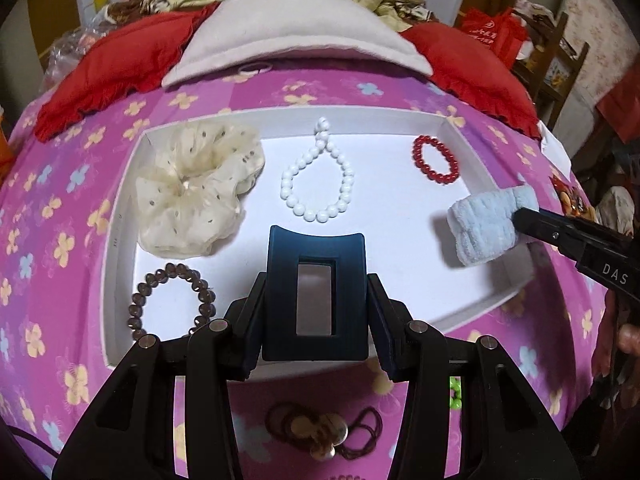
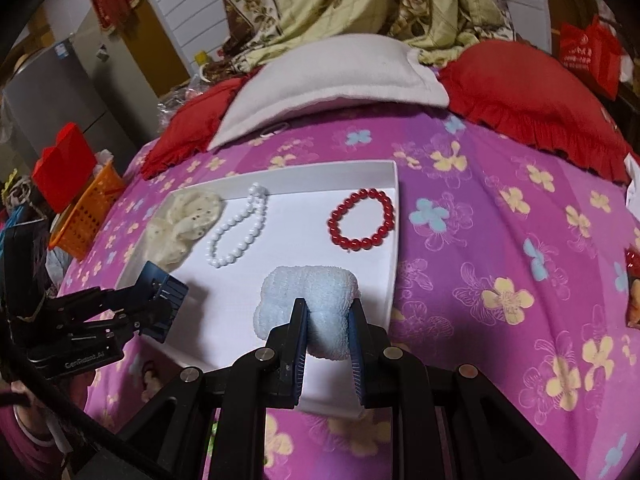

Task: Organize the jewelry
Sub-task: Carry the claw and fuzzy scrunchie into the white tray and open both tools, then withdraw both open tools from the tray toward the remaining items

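A shallow white tray [image 1: 472,148] [image 2: 394,216] lies on the pink flowered bedspread. In it rest a cream scrunchie [image 1: 196,192] [image 2: 182,224], a white bead string [image 1: 318,176] [image 2: 240,232], a red bead bracelet [image 1: 436,159] [image 2: 360,220] and a brown bead bracelet [image 1: 172,300]. My left gripper [image 1: 316,300] [image 2: 160,308] is shut on a dark blue hair claw clip [image 1: 316,292] [image 2: 164,296], held over the tray's near edge. My right gripper [image 2: 328,316] [image 1: 524,220] is shut on a light blue fluffy scrunchie [image 2: 310,300] [image 1: 488,228] over the tray's right side.
A brown hair tie with gold discs [image 1: 324,432] lies on the bedspread in front of the tray. A white pillow [image 1: 296,44] and red pillows [image 1: 116,68] sit behind it. An orange basket [image 2: 86,216] stands off the bed's left side.
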`<state>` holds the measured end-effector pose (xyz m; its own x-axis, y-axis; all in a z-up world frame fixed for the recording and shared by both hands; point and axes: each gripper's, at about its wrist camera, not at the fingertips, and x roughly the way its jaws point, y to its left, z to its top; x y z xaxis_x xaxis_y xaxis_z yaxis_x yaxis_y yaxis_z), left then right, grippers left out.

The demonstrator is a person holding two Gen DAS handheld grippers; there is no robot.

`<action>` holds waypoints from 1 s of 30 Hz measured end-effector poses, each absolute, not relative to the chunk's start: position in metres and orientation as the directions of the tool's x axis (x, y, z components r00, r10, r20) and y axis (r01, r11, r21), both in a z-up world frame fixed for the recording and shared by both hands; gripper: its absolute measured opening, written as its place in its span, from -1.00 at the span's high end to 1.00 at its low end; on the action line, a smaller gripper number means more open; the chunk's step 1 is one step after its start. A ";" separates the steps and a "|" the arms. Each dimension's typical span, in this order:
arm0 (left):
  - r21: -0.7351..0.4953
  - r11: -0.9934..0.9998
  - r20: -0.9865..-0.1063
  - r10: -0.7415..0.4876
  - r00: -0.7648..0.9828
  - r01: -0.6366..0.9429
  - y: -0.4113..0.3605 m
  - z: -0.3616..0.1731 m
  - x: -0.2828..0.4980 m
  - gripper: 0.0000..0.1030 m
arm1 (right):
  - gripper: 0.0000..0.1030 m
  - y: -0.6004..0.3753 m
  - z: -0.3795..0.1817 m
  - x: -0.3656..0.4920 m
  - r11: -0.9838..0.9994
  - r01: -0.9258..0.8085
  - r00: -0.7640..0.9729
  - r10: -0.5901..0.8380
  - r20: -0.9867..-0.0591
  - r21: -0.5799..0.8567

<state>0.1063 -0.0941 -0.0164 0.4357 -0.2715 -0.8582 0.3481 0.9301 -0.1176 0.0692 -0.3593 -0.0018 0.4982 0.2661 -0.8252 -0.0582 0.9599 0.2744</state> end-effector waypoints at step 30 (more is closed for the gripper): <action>-0.136 0.958 -0.837 -0.248 0.487 0.254 -0.079 -0.021 0.113 -0.51 | 0.12 -0.348 -0.002 0.062 0.974 -0.081 0.532 0.223 -0.817 0.213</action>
